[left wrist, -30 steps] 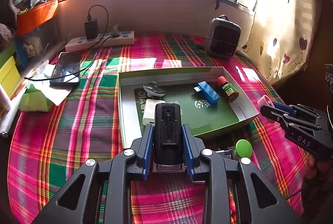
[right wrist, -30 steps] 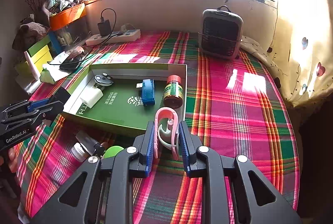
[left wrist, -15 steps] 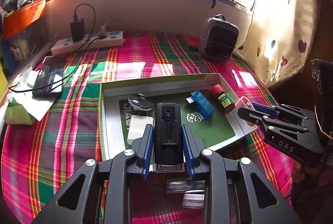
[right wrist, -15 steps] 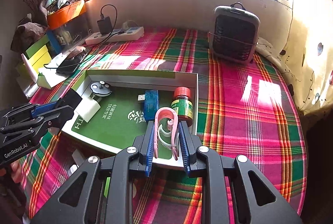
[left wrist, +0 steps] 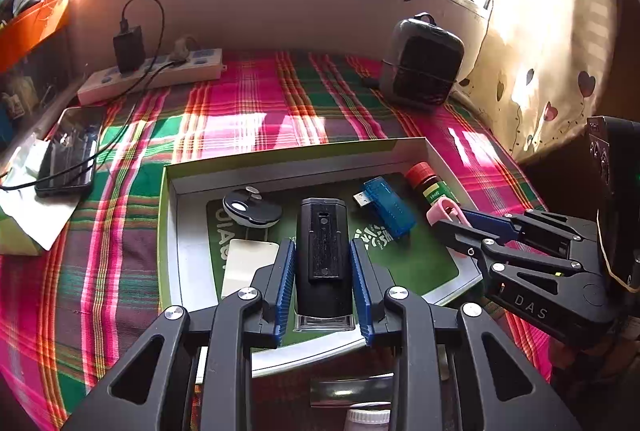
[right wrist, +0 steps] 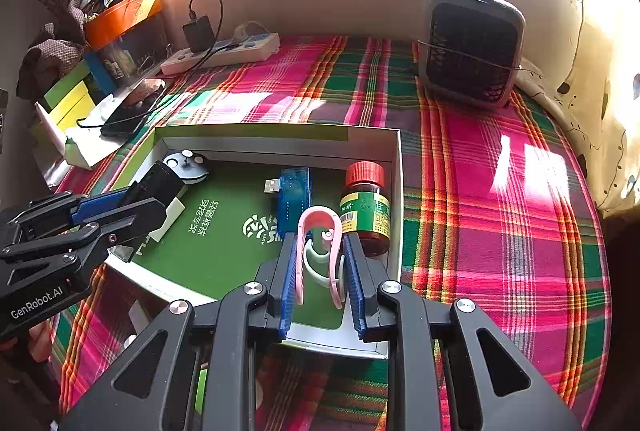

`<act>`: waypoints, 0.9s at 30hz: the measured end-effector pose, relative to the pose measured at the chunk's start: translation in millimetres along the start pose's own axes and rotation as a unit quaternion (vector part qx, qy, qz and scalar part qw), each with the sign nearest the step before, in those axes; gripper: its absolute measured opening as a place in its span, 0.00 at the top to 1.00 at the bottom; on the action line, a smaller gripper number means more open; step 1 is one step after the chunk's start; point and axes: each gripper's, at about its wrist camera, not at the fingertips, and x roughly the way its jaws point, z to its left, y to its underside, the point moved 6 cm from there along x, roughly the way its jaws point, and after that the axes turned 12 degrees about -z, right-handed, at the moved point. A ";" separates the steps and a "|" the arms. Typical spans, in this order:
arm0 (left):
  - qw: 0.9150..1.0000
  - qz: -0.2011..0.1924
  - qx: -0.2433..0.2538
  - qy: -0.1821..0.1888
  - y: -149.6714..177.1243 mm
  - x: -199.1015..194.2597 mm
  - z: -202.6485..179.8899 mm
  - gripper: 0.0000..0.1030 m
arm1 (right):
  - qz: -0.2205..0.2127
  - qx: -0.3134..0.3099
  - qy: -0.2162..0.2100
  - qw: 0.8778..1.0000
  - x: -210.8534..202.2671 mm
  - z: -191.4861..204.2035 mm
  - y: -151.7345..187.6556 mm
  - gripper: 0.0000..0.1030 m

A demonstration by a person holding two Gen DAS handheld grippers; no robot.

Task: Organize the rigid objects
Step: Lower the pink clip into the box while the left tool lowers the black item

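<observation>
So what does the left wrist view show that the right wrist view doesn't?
Only the left wrist view: the black block seen in full, clamped in the left gripper, and a capped clear tube in front of the tray.
Only the right wrist view: the pink clip seen whole, in the right gripper, and yellow and green boxes at far left.
Both: green tray, blue USB stick, red-capped bottle, heater.

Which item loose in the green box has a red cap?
The small brown bottle with the green label, upright against the box's right wall. The blue USB stick and black-and-white gadget have none.
</observation>
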 end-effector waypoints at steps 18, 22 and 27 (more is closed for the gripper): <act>1.000 0.019 0.003 -0.002 7.0 22.8 -0.9 0.75 | 0.017 -0.009 0.009 1.000 17.0 -1.8 5.0 0.77; 1.000 0.027 0.007 -0.008 10.1 27.3 -0.1 0.74 | 0.016 -0.019 0.017 1.000 20.1 -1.1 5.2 0.77; 0.999 0.032 0.009 -0.014 12.0 31.8 1.2 0.74 | 0.013 -0.028 0.024 0.999 22.5 -0.8 5.1 0.77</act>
